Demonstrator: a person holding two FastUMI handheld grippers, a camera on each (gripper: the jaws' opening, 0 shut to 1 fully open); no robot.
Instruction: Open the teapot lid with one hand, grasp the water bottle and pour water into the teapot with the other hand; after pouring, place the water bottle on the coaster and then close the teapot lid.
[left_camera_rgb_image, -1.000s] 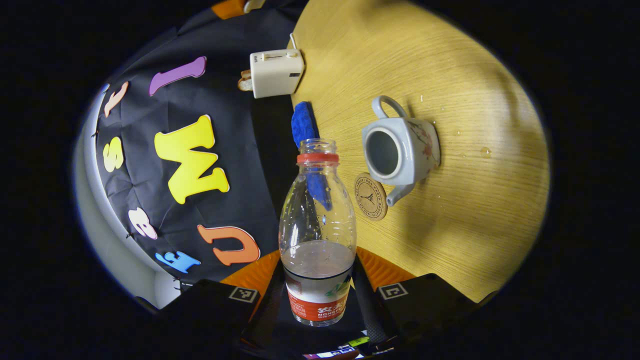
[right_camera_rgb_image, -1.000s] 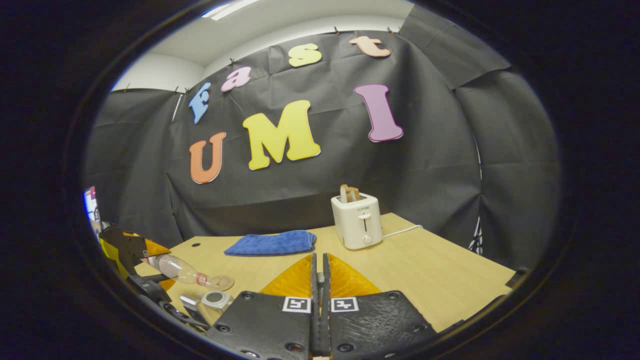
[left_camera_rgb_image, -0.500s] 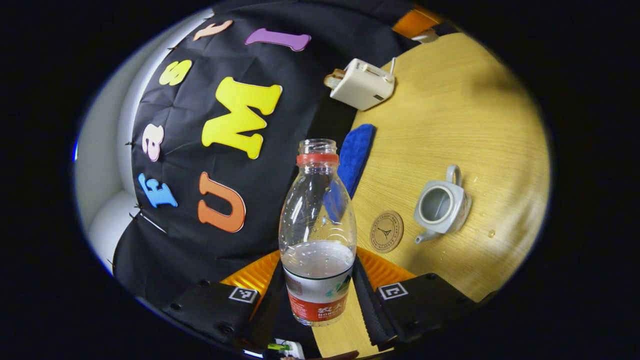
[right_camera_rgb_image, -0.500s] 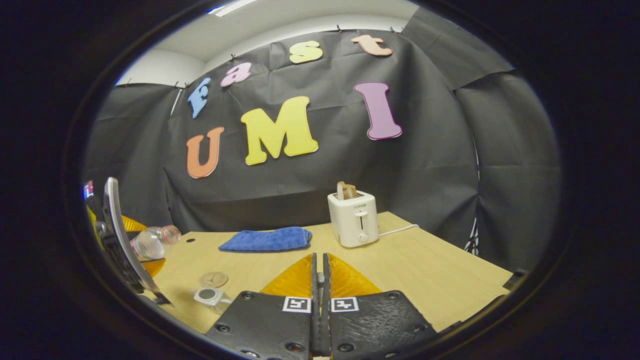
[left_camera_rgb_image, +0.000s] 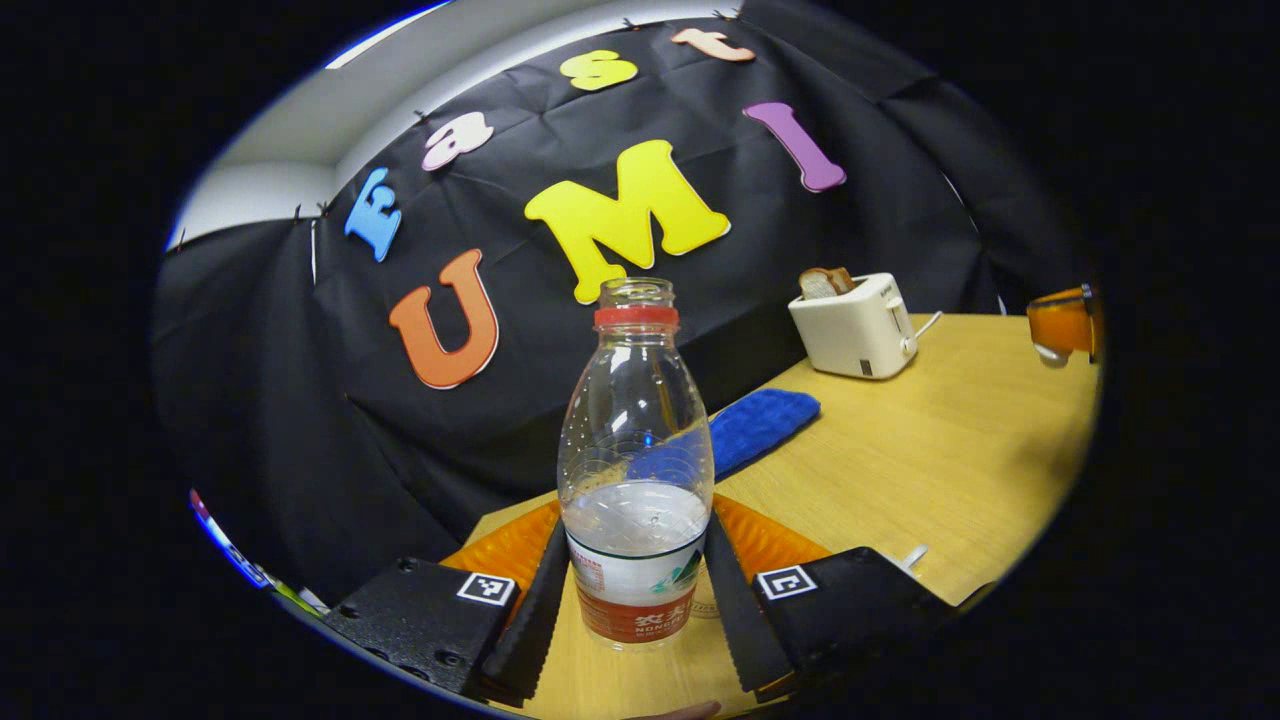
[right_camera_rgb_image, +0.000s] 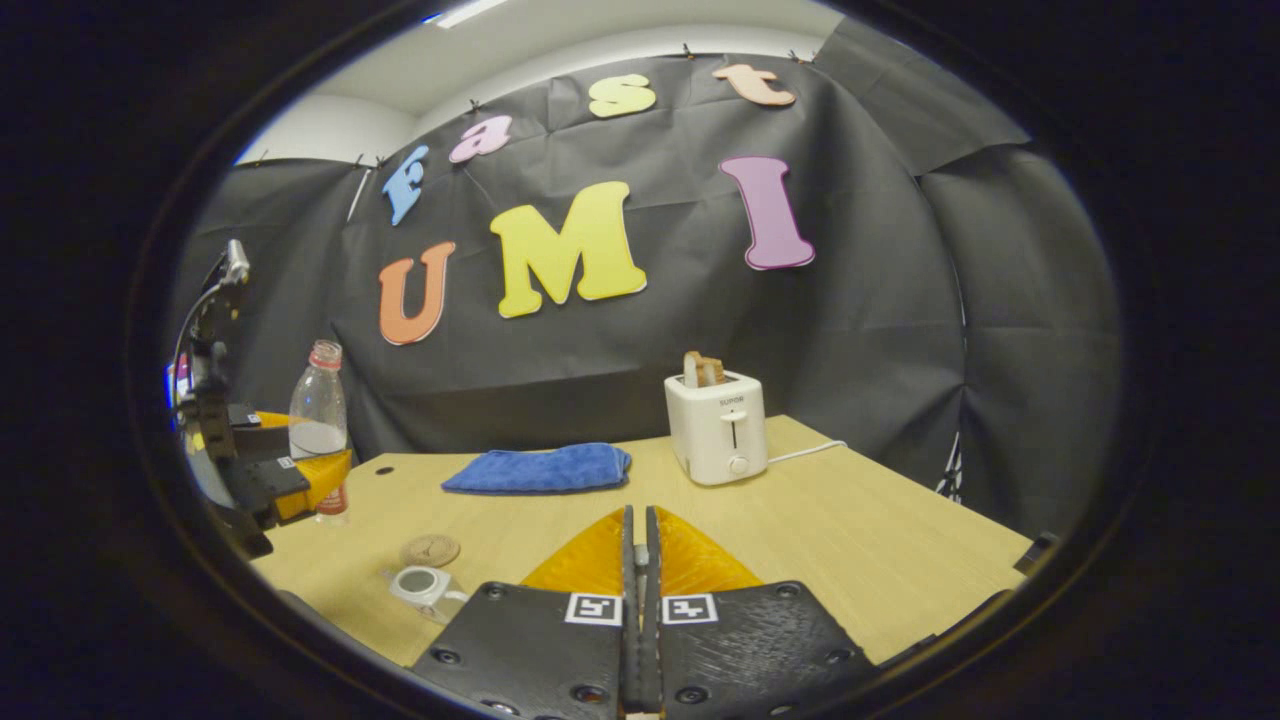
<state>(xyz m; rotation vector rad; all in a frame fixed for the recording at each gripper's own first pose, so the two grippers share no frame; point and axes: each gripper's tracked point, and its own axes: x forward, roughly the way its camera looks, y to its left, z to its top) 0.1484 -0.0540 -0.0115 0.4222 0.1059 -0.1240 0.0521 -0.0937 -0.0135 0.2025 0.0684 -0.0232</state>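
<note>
You are bringing the water bottle (left_camera_rgb_image: 637, 470) back upright, your left tool (left_camera_rgb_image: 634, 590) clamping it. Pouring looks done; coaster (right_camera_rgb_image: 430, 550) at seven o'clock is waiting, teapot (right_camera_rgb_image: 421, 584) standing lidless, right tool (right_camera_rgb_image: 640, 570) pressed together, contents hidden.

Each hand-held gripper (right_camera_rgb_image: 640, 560) has black textured blocks with screws, square coded markers, and ribbed orange panels.

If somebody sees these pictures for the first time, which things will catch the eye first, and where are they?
First comes the water bottle, upright and partly filled, held between the fingers of the left gripper above the near part of the table. Next the white toaster at the far edge with the blue cloth beside it, then the open teapot near the coaster.
</note>
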